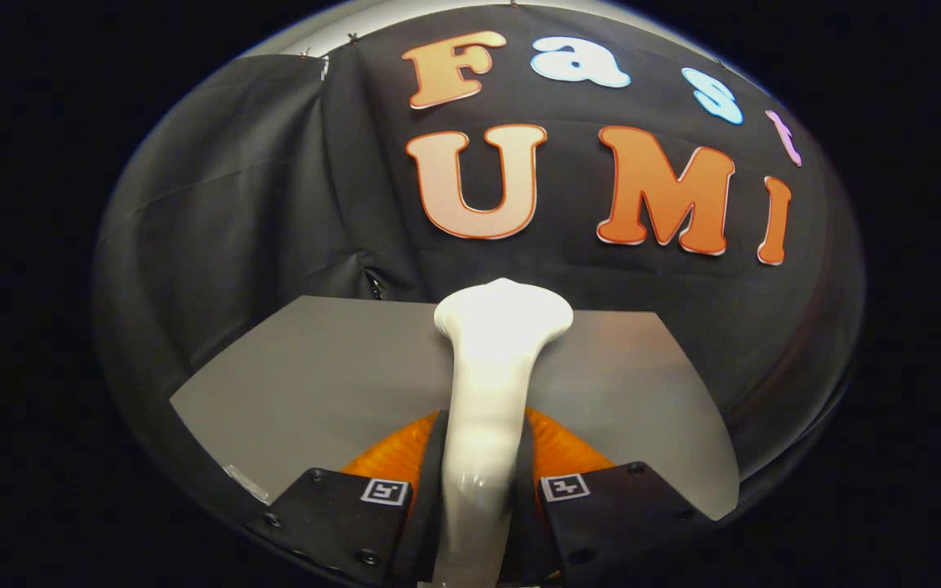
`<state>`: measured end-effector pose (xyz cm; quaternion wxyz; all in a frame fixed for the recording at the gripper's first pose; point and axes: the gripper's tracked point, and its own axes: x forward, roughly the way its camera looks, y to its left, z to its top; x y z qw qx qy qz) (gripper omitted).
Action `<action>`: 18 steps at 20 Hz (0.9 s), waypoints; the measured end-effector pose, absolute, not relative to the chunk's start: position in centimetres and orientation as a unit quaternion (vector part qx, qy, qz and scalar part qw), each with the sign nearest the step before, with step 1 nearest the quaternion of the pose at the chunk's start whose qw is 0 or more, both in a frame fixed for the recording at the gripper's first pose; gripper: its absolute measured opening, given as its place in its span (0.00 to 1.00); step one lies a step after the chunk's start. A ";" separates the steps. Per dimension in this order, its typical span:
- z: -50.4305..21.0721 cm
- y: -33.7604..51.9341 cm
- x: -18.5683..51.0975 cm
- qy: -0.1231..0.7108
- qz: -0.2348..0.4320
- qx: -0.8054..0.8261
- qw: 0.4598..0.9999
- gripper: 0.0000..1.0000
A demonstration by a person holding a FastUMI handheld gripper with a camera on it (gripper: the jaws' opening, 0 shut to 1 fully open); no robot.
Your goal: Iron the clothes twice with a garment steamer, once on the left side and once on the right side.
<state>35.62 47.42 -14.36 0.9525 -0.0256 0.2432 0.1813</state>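
To your left the grey counter (315, 367) lies bare, with the dark cloth wall (217, 212) hanging behind it; I cannot make out any garment on it, so I cannot tell you where the clothes are from here. In the middle, your gripper (483, 490) has its fingers clamped on the white steamer (491, 384), one finger pressing each side of its slim neck; the steamer stands upright between them, its flared head just ahead of the fingertips and pointing toward the wall. An orange ribbed thing (556, 445) sits just behind the neck, touching or nearly touching it; whether it is part of the steamer I cannot tell. To your right the counter carries on bare to its edge.

My reading is that you hold the tool ready and no pass over cloth is under way; keep the grip firm and even, since the neck is smooth and narrow and could twist between the fingers; keep the head level as you bring it to the fabric, then draw it slowly in one straight run down the left side before you do the right; do not let the head tip sideways.

There are no boxes, bowls or bins on the counter.
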 end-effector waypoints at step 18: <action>-2.7 43.3 21.1 0.097 0.286 0.014 0.953 0.40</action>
